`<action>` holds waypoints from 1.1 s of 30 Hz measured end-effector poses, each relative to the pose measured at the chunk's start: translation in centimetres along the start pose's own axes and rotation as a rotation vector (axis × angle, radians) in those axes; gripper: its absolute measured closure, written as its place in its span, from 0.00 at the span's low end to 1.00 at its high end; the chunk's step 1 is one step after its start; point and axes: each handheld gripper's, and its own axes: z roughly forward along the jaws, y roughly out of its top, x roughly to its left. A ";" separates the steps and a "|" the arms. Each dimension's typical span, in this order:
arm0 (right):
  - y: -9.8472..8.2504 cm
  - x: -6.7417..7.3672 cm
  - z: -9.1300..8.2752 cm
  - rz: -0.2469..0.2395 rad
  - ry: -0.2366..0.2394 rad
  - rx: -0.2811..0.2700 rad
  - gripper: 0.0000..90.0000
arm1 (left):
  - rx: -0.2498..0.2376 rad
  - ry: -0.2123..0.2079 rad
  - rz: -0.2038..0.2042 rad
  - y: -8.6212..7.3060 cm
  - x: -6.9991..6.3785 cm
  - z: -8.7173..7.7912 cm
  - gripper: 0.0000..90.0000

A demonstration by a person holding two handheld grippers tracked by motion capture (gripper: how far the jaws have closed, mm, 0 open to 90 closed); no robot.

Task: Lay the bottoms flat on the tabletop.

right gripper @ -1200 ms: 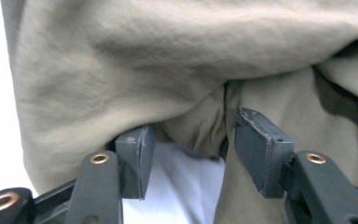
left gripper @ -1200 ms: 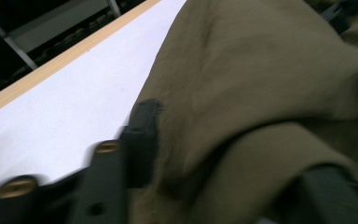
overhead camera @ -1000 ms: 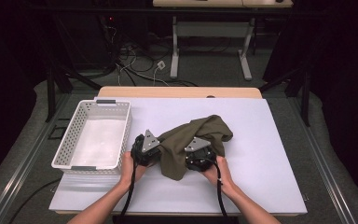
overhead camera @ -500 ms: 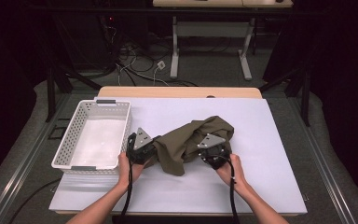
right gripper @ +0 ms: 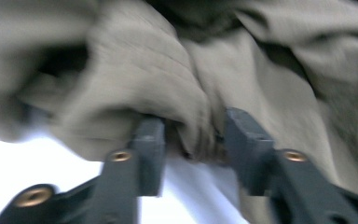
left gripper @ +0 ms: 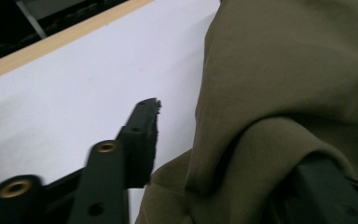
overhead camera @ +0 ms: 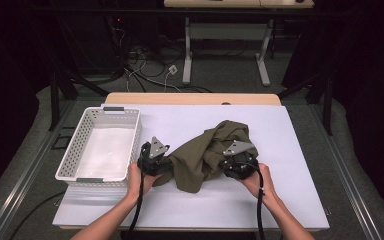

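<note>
1. No readable text, label, brand, number or sign anywhere in the high view.
2. Nothing legible in the left gripper view either.
3. Nothing legible in the right gripper view; picture blurred.

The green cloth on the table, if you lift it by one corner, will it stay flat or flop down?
The green cloth would probably flop: it already lies bunched in soft folds on the white table. It likely weighs little, since it drapes loosely over a jaw in the left gripper view. It might slip from open jaws.
</note>
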 end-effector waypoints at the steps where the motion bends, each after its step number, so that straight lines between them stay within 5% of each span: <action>1: 0.2 0.3 -0.3 -0.002 0.024 -0.015 0.45 | -0.004 -0.005 0.007 0.1 -0.1 -0.2 0.49; 5: 0.8 1.9 -0.4 -0.025 0.073 -0.039 0.29 | -0.015 -0.033 0.056 0.5 -0.9 -1.0 0.40; 7: 0.8 2.5 0.1 -0.045 0.052 -0.045 0.33 | -0.023 -0.042 0.086 0.9 -1.5 -1.1 0.36; 10: 0.8 2.7 1.1 -0.047 0.022 -0.047 0.52 | -0.029 -0.057 0.145 1.2 -2.7 -0.7 0.35; 12: 0.7 2.6 1.5 -0.035 0.031 -0.061 0.59 | -0.025 -0.072 0.182 1.3 -3.3 -0.1 0.40; 17: 0.7 2.8 1.6 -0.052 0.036 -0.060 0.75 | 0.024 -0.075 0.249 0.3 -3.8 1.5 0.73; 22: 0.7 2.7 1.2 -0.054 0.020 -0.067 0.80 | 0.028 -0.070 0.206 -0.2 -3.0 1.9 0.94; 33: 0.2 1.9 0.0 -0.046 0.012 -0.069 0.81 | -0.002 -0.032 0.147 -0.1 -1.9 1.0 0.98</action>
